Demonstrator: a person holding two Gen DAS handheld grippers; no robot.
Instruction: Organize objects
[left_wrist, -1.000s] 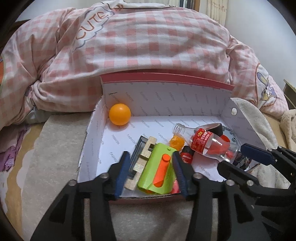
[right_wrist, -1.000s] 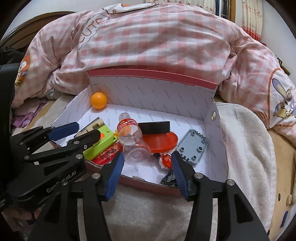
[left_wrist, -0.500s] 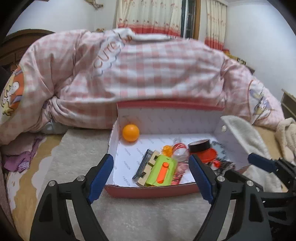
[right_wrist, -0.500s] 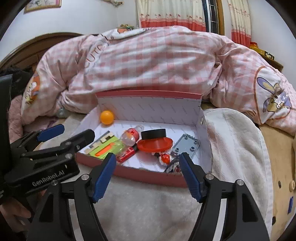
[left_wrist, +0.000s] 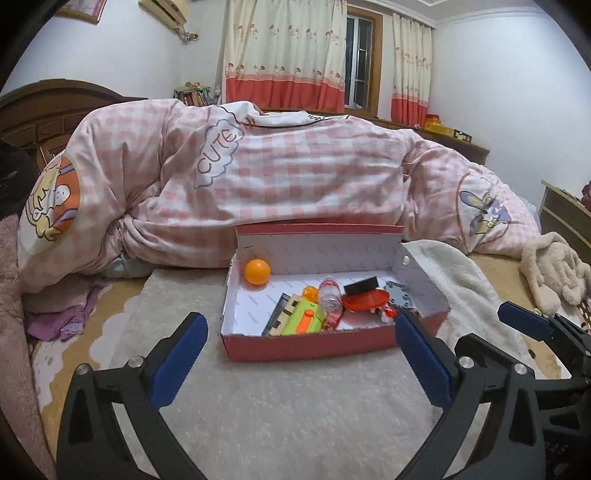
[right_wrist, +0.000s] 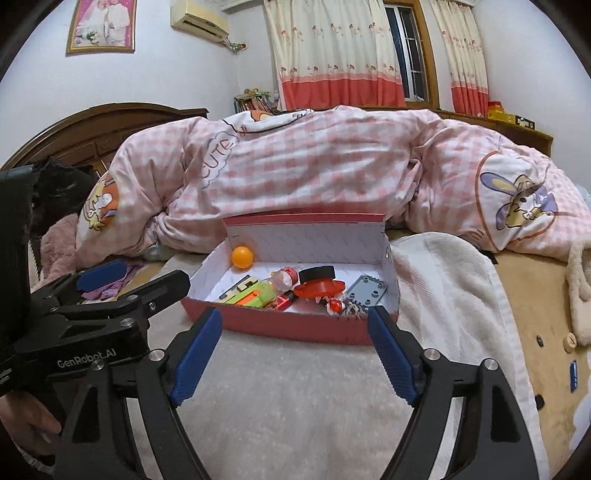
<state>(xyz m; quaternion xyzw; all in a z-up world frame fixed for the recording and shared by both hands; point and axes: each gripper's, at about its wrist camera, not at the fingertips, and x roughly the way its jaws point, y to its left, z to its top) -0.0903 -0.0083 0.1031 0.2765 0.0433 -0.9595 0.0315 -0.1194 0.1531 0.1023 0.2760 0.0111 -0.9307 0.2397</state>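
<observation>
A red box (left_wrist: 295, 347) with a white inside lies on the bed; it shows in the right wrist view too (right_wrist: 273, 325). In it are an orange ball (left_wrist: 257, 271), a green and orange toy (left_wrist: 304, 319), a wooden puzzle (left_wrist: 284, 317), a clear bottle (left_wrist: 330, 295), a red disc (left_wrist: 364, 301), a black tape roll (left_wrist: 362, 285) and a grey plate (left_wrist: 397, 295). My left gripper (left_wrist: 298, 328) hangs in front of the box, its jaws opening, nothing between them. My right gripper (right_wrist: 294, 317) is beside it, jaws also opening and empty.
A pink checked quilt (left_wrist: 277, 184) is heaped behind the box. A fluffy white blanket (left_wrist: 295, 406) covers the bed under both grippers. A white towel (left_wrist: 454, 280) and a plush toy (left_wrist: 554, 273) lie to the right. A hand (right_wrist: 26, 424) holds the left gripper.
Both grippers have drawn back and up from the box, which now looks smaller and farther. Their jaws have spread wider, and neither holds anything.
</observation>
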